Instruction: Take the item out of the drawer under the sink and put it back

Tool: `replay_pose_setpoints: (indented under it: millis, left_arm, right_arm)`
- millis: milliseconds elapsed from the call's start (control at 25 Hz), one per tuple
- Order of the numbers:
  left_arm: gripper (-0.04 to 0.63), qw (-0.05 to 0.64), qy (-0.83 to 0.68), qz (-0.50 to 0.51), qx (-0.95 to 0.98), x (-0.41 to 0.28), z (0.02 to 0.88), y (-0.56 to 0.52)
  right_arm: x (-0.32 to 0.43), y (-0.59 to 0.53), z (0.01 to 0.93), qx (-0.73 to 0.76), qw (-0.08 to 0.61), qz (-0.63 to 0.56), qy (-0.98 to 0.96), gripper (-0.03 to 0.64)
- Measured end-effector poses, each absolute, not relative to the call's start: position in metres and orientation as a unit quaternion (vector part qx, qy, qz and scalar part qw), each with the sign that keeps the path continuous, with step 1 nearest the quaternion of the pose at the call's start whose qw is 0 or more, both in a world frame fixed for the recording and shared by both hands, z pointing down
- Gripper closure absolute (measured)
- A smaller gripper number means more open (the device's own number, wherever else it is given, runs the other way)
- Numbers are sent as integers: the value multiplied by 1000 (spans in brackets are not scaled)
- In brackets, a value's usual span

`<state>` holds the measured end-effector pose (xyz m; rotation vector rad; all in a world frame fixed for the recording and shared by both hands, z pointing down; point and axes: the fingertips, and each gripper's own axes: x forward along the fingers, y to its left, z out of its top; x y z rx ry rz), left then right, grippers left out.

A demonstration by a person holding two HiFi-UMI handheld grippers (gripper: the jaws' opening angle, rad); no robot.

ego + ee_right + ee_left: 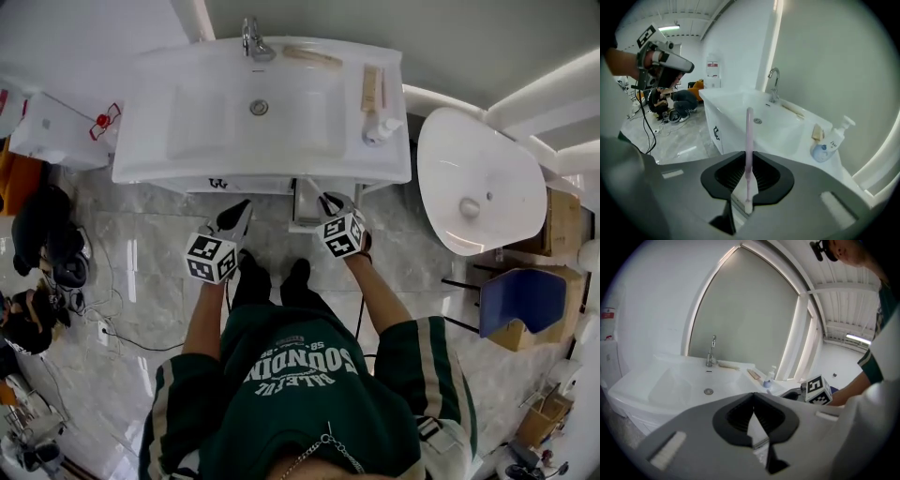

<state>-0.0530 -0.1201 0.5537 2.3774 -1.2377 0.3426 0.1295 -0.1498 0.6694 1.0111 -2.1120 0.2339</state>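
My right gripper (749,157) is shut on a thin pink toothbrush (749,133), which stands up between the jaws with its pale head nearest the camera. In the head view this gripper (328,202) hovers just before the white sink's (262,112) front edge, over the grey open drawer (305,202) below it. Left of the drawer, my left gripper (242,208) is also raised to the sink's front. Its jaws (753,399) meet at the tips with nothing between them. The drawer's inside is hidden.
A faucet (253,42), a wooden brush (371,89) and a soap bottle (380,129) stand on the sink's rim. A white oval basin (478,178) and a blue chair (520,300) are at the right. Shoes and cables (56,272) lie on the marble floor at the left.
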Motion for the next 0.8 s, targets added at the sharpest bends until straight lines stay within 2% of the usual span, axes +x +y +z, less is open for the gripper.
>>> replay_pose_setpoints:
  millis: [520, 800]
  left_arm:
    - [546, 138, -468, 89, 868, -65, 477, -144]
    - [546, 113, -473, 74, 871, -66, 452, -154]
  right_arm:
    - [112, -196, 489, 446, 220, 28, -867, 565]
    - [114, -203, 424, 455, 146, 16, -878, 565]
